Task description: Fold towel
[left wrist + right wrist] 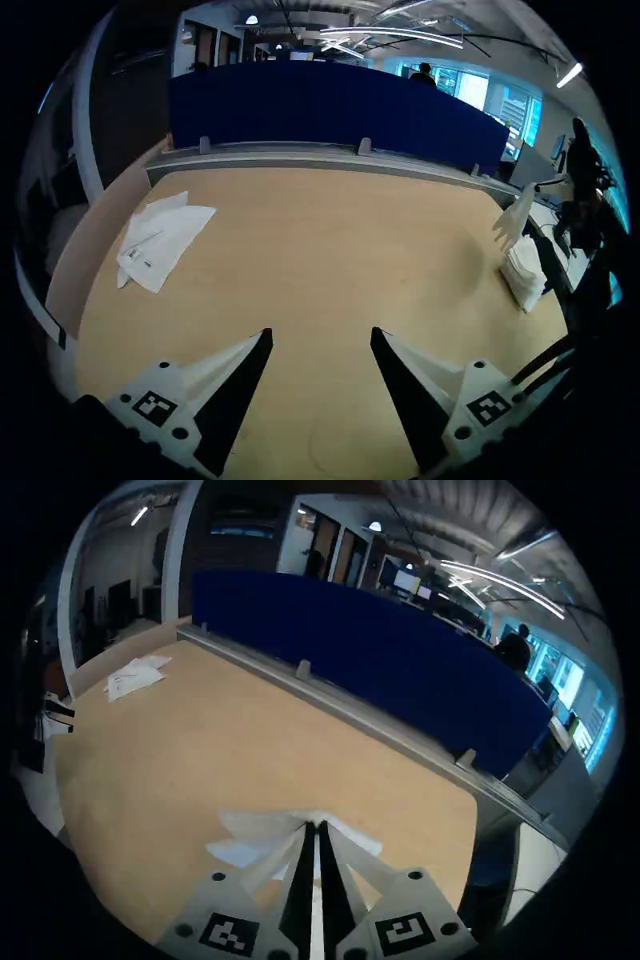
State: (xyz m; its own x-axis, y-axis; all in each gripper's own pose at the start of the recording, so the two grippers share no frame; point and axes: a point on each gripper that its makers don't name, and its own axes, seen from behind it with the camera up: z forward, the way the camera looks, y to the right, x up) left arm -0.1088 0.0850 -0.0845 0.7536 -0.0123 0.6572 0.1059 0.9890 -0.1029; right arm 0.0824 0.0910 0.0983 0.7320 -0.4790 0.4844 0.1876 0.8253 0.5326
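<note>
Left gripper (320,344): fingers spread wide, nothing between them, over bare tabletop (336,240) on near side of blue partition (336,108). Right gripper (318,832): fingers pressed nearly together, pinching white towel (252,826) by edge, near partition's right end. Towel stack (526,276) also lies there. Folded towel (160,236) lies flat near partition's left end.

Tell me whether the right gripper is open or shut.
Shut on a white towel: the fingers of the right gripper nearly meet, with cloth spreading either side of their tips.
</note>
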